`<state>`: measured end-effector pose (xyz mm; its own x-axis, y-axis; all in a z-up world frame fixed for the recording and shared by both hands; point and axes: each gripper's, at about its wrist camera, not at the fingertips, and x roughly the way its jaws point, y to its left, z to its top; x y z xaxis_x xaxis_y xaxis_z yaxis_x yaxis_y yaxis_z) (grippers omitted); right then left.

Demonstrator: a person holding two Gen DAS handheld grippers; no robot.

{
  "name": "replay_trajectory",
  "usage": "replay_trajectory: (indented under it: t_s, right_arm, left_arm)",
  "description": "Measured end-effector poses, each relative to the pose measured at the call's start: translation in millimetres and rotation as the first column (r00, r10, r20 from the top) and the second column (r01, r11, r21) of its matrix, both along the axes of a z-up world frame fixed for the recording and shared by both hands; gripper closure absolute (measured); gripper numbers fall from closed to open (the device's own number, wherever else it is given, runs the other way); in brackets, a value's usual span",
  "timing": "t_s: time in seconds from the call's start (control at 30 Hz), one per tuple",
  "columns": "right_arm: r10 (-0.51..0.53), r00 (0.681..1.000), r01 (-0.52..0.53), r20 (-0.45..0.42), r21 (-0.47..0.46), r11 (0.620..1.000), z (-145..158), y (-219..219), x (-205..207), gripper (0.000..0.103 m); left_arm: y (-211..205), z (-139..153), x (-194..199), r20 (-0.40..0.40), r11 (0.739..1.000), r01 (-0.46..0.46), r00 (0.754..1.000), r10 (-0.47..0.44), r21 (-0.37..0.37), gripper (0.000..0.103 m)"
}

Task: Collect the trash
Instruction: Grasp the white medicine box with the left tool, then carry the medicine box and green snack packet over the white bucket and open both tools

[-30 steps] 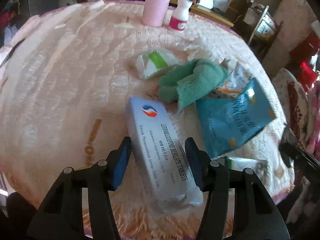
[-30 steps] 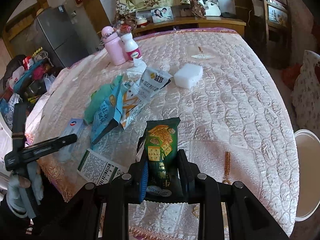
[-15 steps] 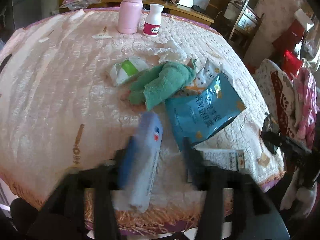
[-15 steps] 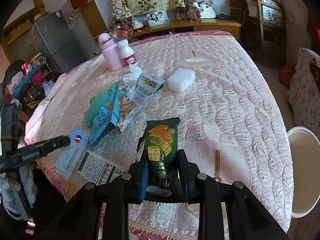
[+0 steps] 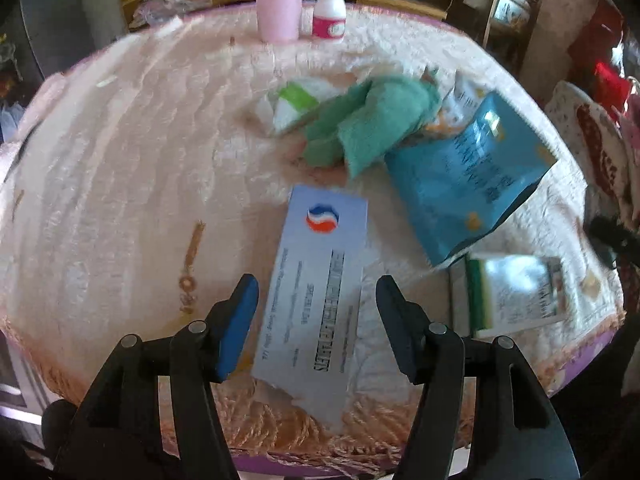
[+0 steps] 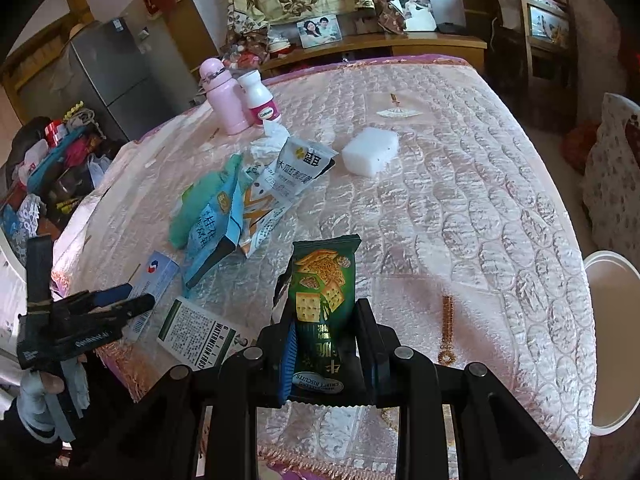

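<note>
Trash lies scattered on the round table under its pink quilted cloth (image 6: 460, 200): a blue foil snack bag (image 5: 468, 176) beside a crumpled green towel (image 5: 372, 120), and a flat pale-blue tablet carton (image 5: 320, 292) at the near fringe. The left gripper (image 5: 314, 300) is spread wide, its blue pads either side of that carton without touching it. The right gripper (image 6: 326, 344) is clamped on an upright dark-green biscuit packet (image 6: 324, 304).
</note>
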<state>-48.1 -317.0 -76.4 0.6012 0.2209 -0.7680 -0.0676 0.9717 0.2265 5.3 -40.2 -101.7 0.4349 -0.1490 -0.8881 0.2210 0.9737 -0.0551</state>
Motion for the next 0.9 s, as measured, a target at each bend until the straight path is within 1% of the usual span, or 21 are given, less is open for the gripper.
replay_trajectory:
  t_s: [0.03,0.1,0.13,0.2,0.3,0.43,0.53,0.67,0.73,0.9]
  right_arm:
    - [0.0,1.0,0.0,0.0,-0.001,1.0,0.0,0.3,0.3,0.077]
    - [0.001,1.0,-0.001,0.0,-0.001,1.0,-0.1,0.4,0.1,0.077]
    - [0.002,1.0,-0.002,0.0,-0.002,1.0,0.2,0.3,-0.3,0.077]
    - [0.0,1.0,0.0,0.005,-0.003,1.0,1.4,-0.3,-1.1,0.077]
    - [-0.01,1.0,0.01,0.019,-0.003,1.0,6.1,-5.4,-3.4,0.077]
    - [-0.031,0.999,0.031,0.032,0.002,1.0,12.0,-15.7,-6.4,0.077]
    - [-0.047,0.998,0.047,0.039,-0.001,0.999,16.0,-24.4,-9.2,0.077]
    - [-0.076,0.996,0.077,0.049,-0.002,0.997,22.3,-38.0,-15.3,0.077]
    - [-0.096,0.994,0.096,0.055,-0.002,0.995,25.1,-46.9,-19.4,0.077]
    - [-0.141,0.988,0.141,0.063,-0.007,0.99,30.8,-68.4,-30.6,0.077]
  left_arm:
    - [0.1,-4.7,1.2,-0.016,1.0,0.002,1.0,-0.002,-0.002,0.043]
    - [-1.9,-4.9,0.2,0.017,1.0,0.003,1.0,-0.003,0.016,0.043]
    - [-1.0,-6.2,1.1,0.005,1.0,-0.003,1.0,0.003,0.008,0.045]
    - [1.4,-2.8,1.7,0.001,0.999,-0.011,1.0,0.011,-0.036,0.056]
    - [-2.4,10.1,-0.8,0.016,0.998,0.015,1.0,-0.014,-0.055,0.056]
    - [-15.4,36.4,-8.0,0.058,0.994,0.057,0.997,-0.052,-0.089,0.056]
    - [-34.6,58.1,-10.7,0.092,0.99,0.105,0.991,-0.096,-0.098,0.056]
    - [-65.4,79.0,-11.3,0.125,0.98,0.17,0.98,-0.157,-0.103,0.056]
    - [-83.9,86.4,-10.1,0.141,0.974,0.206,0.971,-0.191,-0.096,0.056]
    - [-133.6,102.4,-13.9,0.193,0.953,0.295,0.941,-0.276,-0.074,0.056]
